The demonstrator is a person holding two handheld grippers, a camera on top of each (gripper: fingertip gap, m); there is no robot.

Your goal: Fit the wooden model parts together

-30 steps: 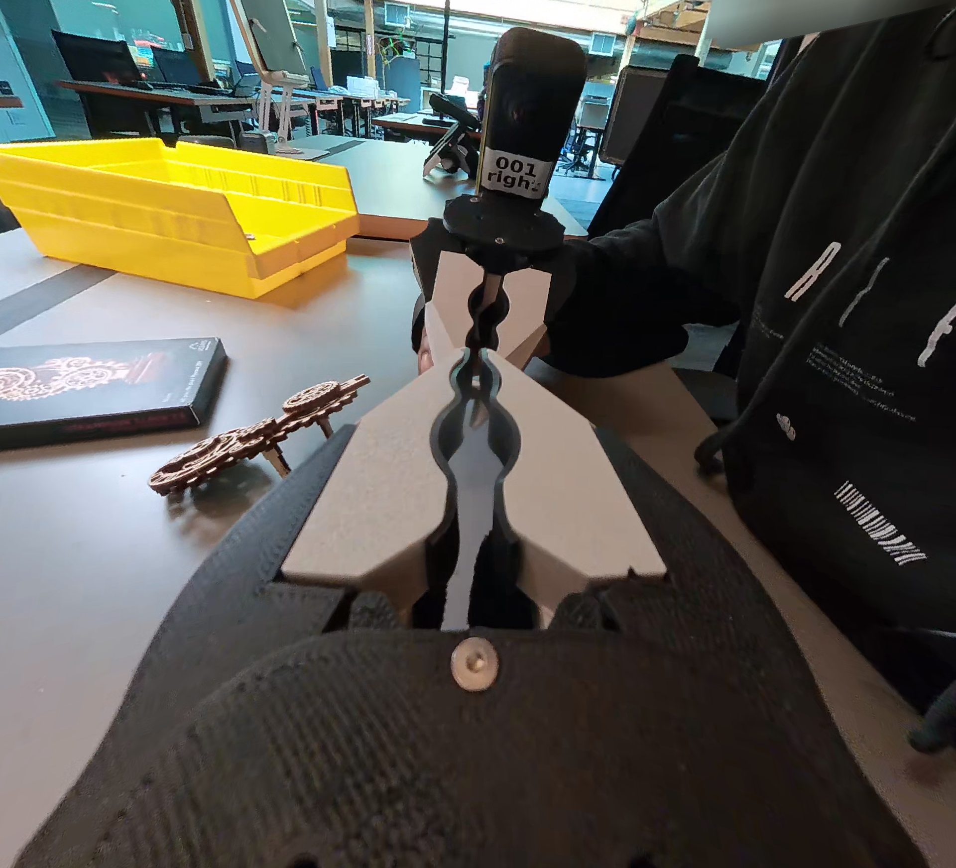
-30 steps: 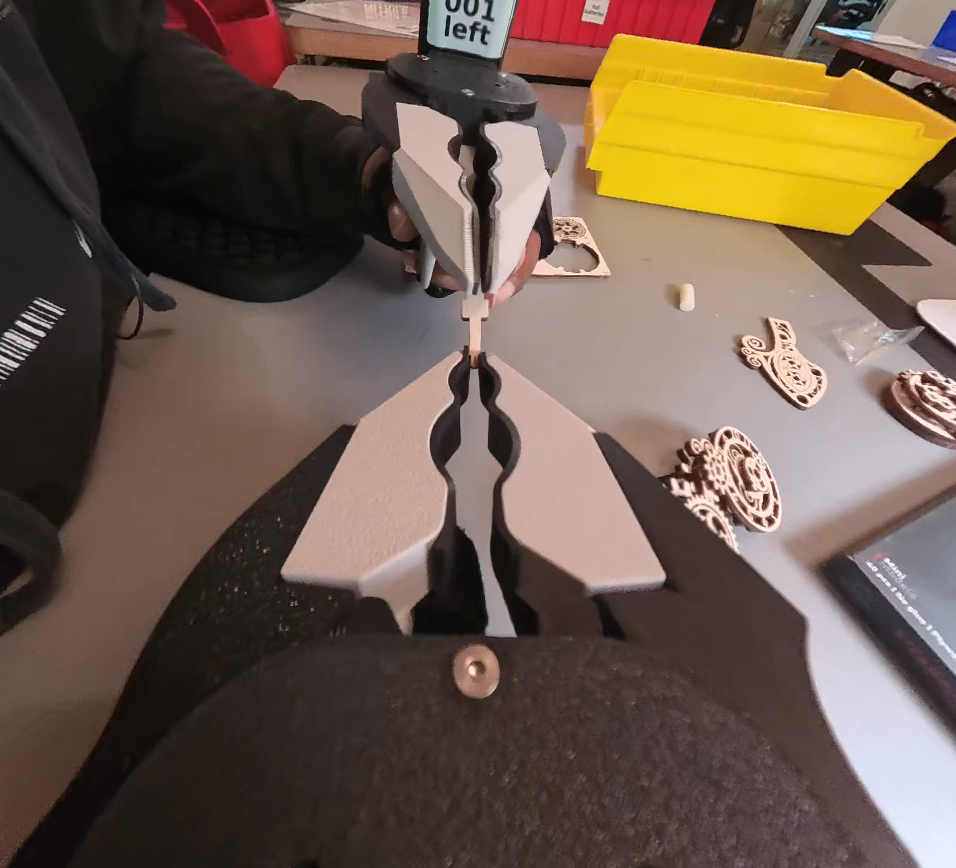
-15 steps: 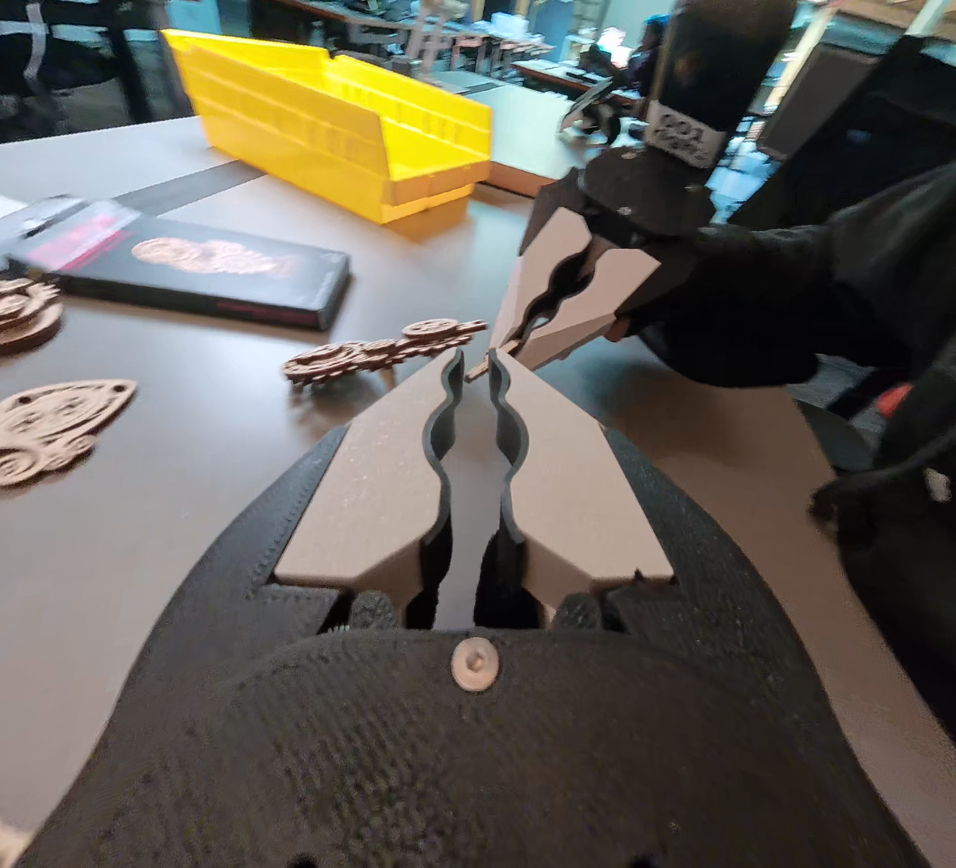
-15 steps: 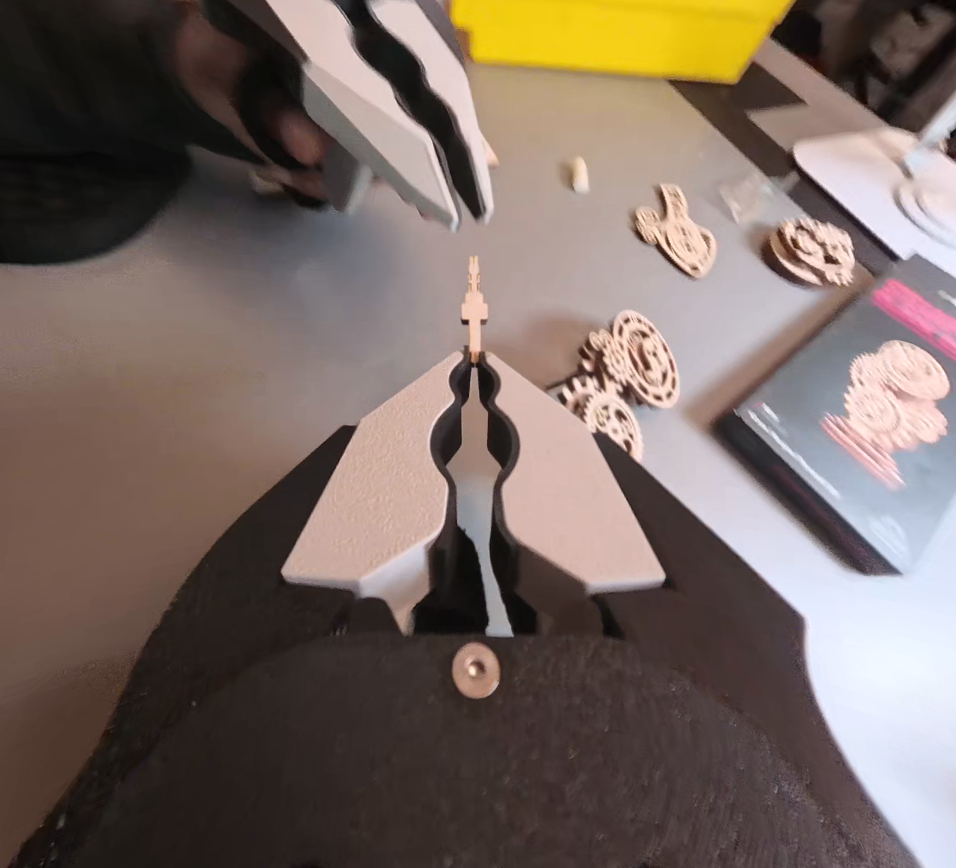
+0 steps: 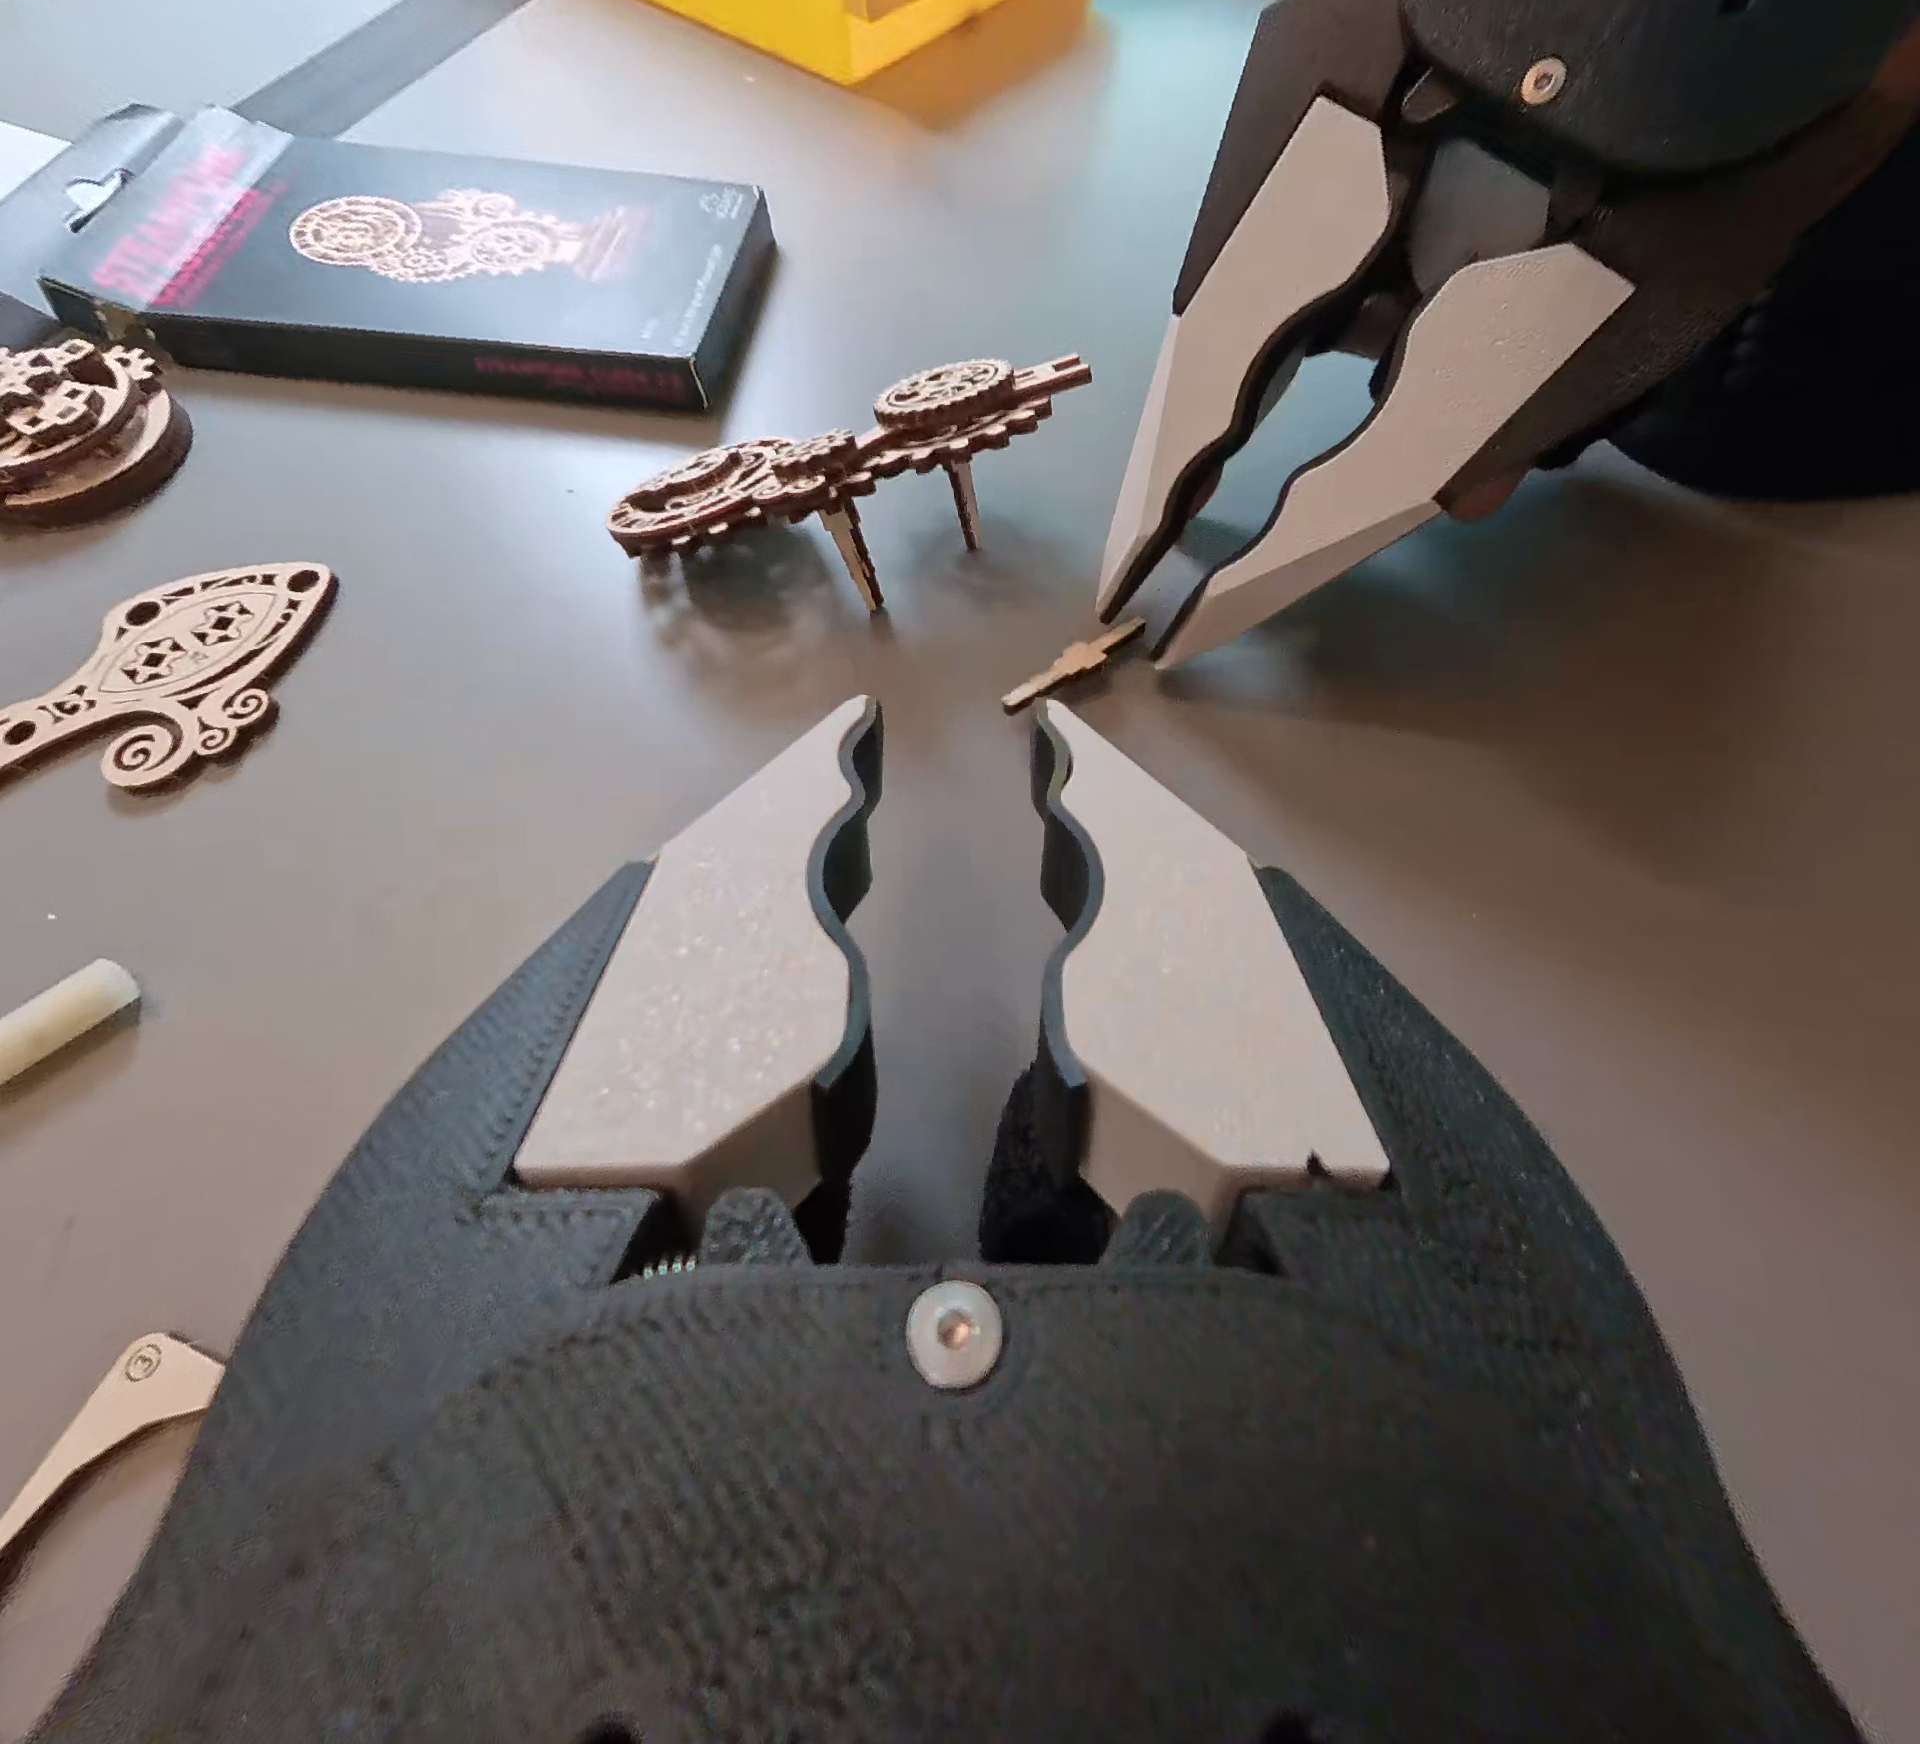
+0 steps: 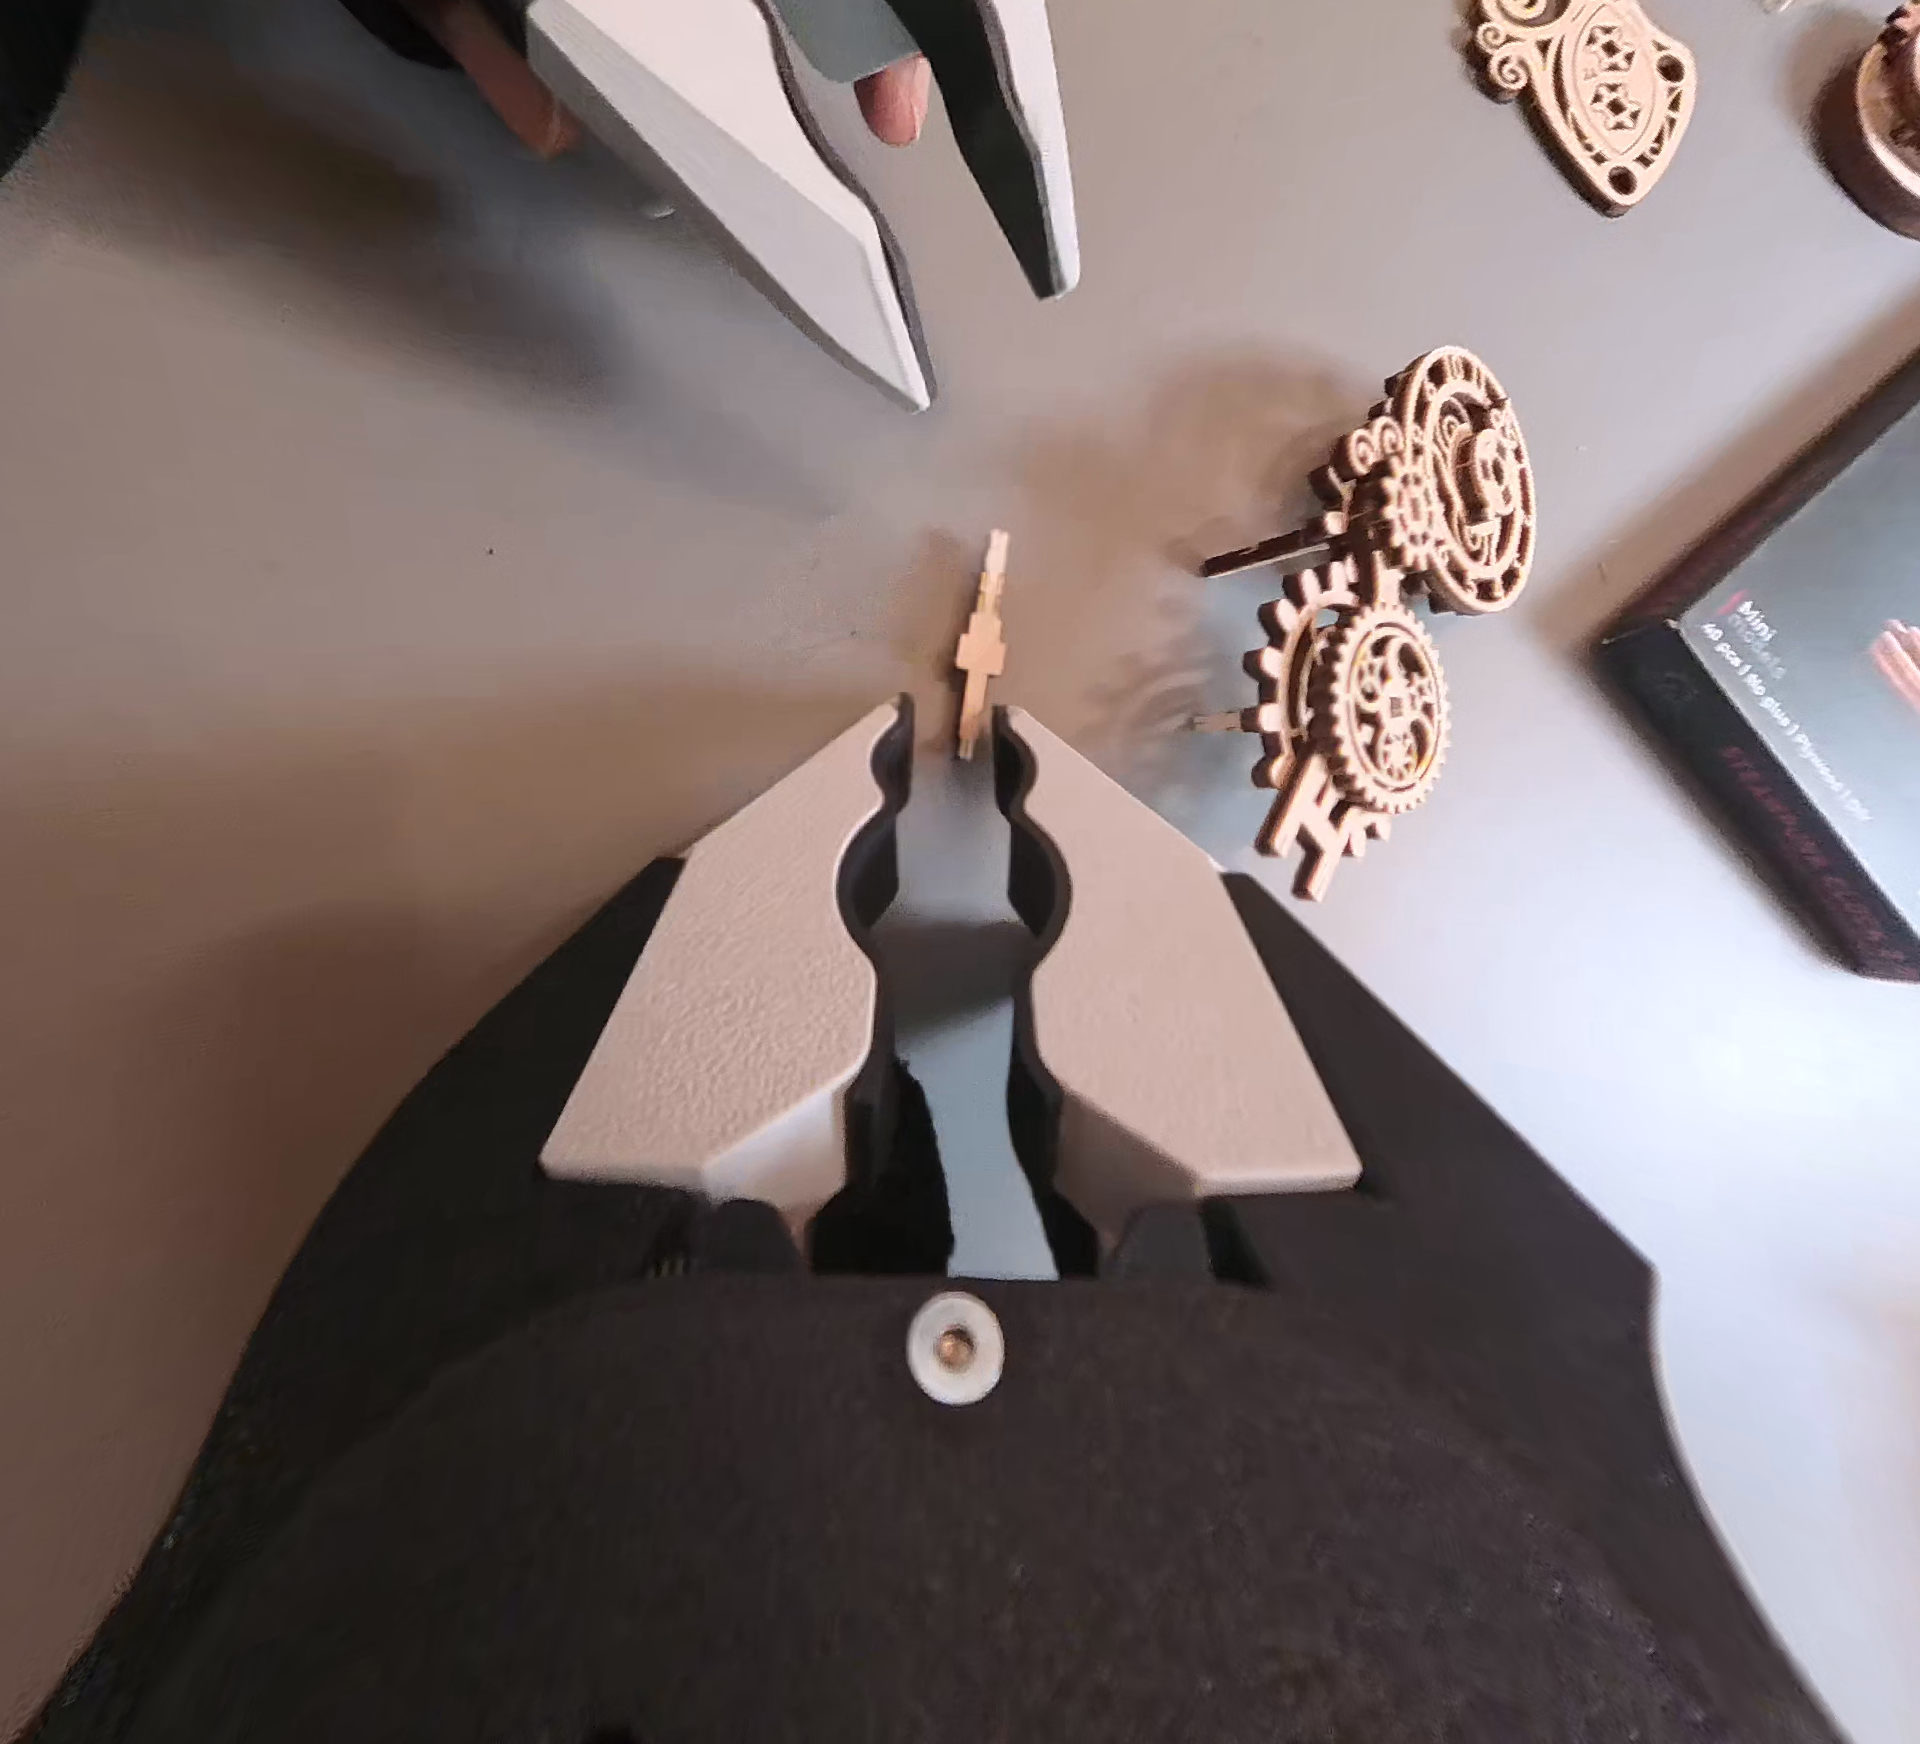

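Grey table; printed black box; right tongs open, wooden pin between tips.

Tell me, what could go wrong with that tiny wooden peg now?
1. The right tool is open, so the tiny cross-shaped wooden peg isn't gripped; a nudge could flick it away.
2. The wooden gear assembly on thin legs sits close beside it; a sweeping tool might topple it.
3. The left tool, also open, is near the peg and could bump it.
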